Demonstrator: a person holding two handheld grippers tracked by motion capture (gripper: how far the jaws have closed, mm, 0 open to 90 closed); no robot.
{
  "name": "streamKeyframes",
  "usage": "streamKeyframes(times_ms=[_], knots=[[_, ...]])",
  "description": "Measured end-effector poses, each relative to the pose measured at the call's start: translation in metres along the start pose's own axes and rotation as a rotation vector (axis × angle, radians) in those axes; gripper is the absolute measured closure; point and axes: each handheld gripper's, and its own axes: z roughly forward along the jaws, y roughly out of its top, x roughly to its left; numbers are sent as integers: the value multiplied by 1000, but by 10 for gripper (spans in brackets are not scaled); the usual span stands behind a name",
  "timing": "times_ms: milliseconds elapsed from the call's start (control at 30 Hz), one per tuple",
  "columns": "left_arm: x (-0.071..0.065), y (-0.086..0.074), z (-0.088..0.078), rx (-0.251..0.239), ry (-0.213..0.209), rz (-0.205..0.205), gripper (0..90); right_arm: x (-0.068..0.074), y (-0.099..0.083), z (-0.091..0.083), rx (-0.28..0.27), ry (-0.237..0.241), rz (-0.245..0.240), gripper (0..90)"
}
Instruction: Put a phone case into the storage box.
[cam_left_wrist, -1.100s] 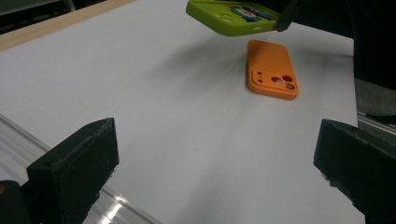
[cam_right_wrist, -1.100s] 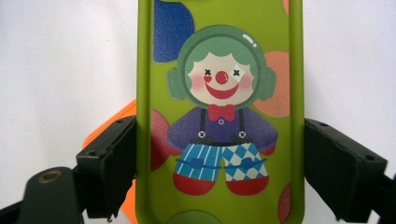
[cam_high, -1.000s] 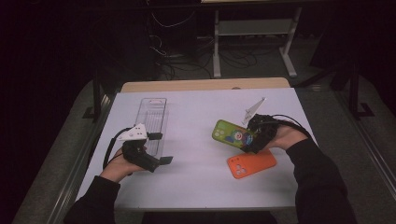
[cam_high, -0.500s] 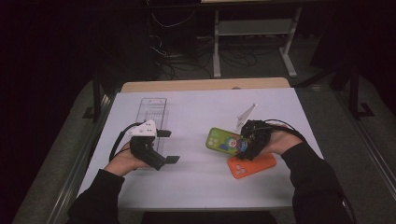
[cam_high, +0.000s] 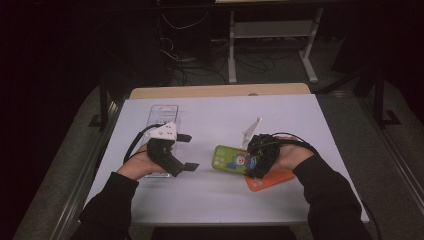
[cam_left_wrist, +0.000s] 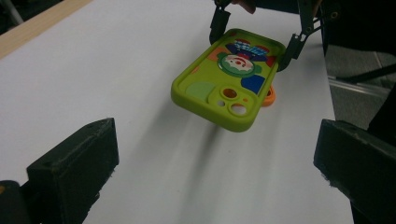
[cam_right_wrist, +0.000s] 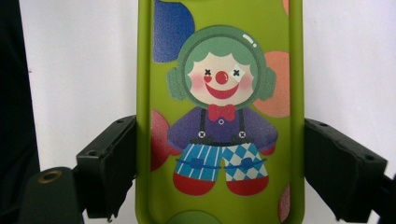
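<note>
Now right gripper (cam_high: 255, 162) clamps green case (cam_high: 231, 159) edges, apparently lifted; left gripper (cam_high: 187, 151) released, table (cam_high: 300, 120) roomy

In the high view the phone case (cam_high: 231, 160) sits just right of centre, raised off the surface (cam_high: 220, 115) and clamped across its width by the jaws of the right gripper (cam_high: 255, 162). A second case (cam_high: 270, 180) lies on the surface below and right of it. The clear tray (cam_high: 164, 114) lies upper left, partly beneath the left gripper (cam_high: 186, 150), whose spread jaws face the phone case from the left.

Dim lab: white-topped table (cam_high: 300, 115), cable tangle (cam_high: 200, 65), metal stand (cam_high: 270, 40).
</note>
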Motion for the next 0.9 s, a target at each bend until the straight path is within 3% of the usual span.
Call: streamKeyframes(times_ms=[333,500,900], knots=[[-8,19,24,80,-57,75,0,7,9,1,-6,4,-38,153],[-12,27,35,97,-75,113,0,11,12,5,5,8,-58,153],[-17,29,59,182,-126,175,0,19,21,11,2,29,-116,153]])
